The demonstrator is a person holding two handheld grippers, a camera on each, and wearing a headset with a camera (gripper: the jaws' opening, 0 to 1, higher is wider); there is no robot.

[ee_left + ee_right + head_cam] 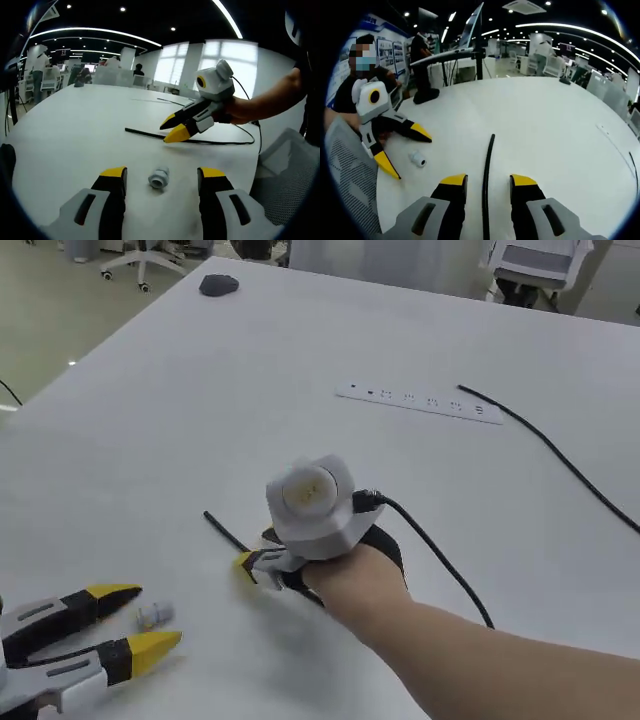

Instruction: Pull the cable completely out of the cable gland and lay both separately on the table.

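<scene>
The small grey cable gland (155,616) (158,177) (418,159) lies alone on the white table (200,390). My left gripper (150,615) (162,172) is open, its yellow tips on either side of the gland without touching it. The thin black cable (222,528) (145,133) (489,160) lies straight on the table, apart from the gland. My right gripper (245,565) (487,180) is low over it and open, and the cable runs through the gap between its jaws. In the left gripper view the right gripper (171,129) comes in from the right.
A white power strip (420,400) and a long black cord (560,455) lie at the far right of the table. A dark mouse-like object (218,284) sits at the far edge. Office chairs stand beyond. The right gripper's own lead (440,560) trails back along the person's arm.
</scene>
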